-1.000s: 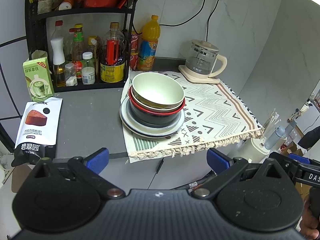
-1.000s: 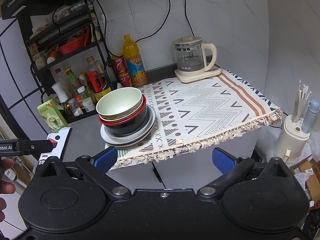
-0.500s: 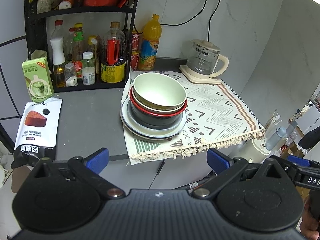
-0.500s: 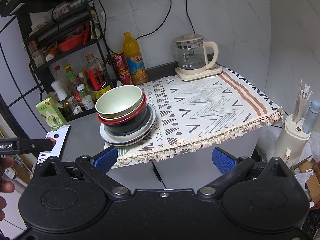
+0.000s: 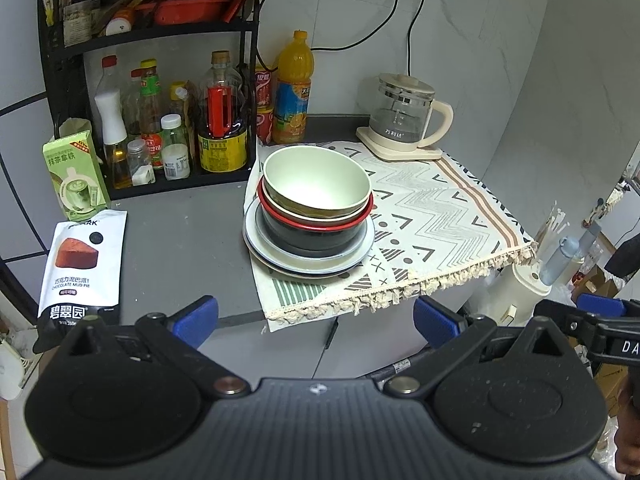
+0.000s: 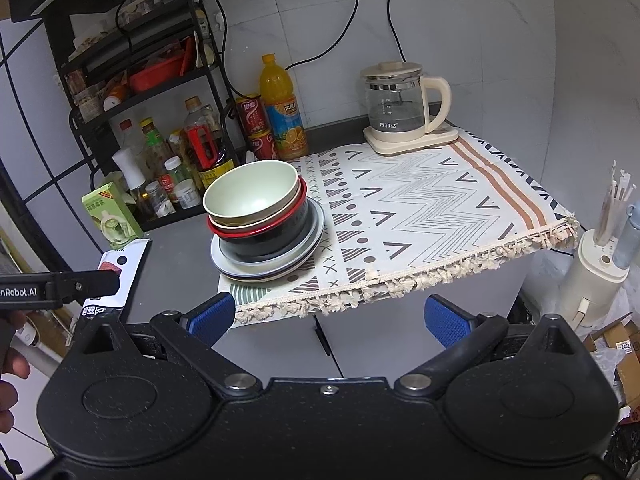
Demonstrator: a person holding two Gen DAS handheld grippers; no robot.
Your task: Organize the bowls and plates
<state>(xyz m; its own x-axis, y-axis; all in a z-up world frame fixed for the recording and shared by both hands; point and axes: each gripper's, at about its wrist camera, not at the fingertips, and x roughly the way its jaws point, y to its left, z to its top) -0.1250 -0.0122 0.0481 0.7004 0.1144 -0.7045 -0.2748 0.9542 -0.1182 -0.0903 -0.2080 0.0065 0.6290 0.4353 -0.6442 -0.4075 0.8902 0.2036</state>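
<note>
A stack of dishes stands on the left end of a patterned cloth (image 5: 440,216): a pale green bowl (image 5: 316,182) on top, a red-rimmed bowl (image 5: 320,222) and a black bowl (image 5: 312,240) under it, plates (image 5: 308,266) at the bottom. The stack also shows in the right wrist view, topped by the green bowl (image 6: 252,194). My left gripper (image 5: 316,320) is open and empty, short of the counter edge. My right gripper (image 6: 328,318) is open and empty, also in front of the counter.
A black rack (image 5: 160,100) with several bottles stands at the back left. An orange juice bottle (image 5: 294,88), a glass kettle (image 5: 404,120), a green carton (image 5: 76,176) and a snack bag (image 5: 84,264) are on the counter. A white appliance (image 6: 596,276) stands at the right.
Both grippers have moved slightly closer to the counter and the dish stack. Nothing was grasped or moved.
</note>
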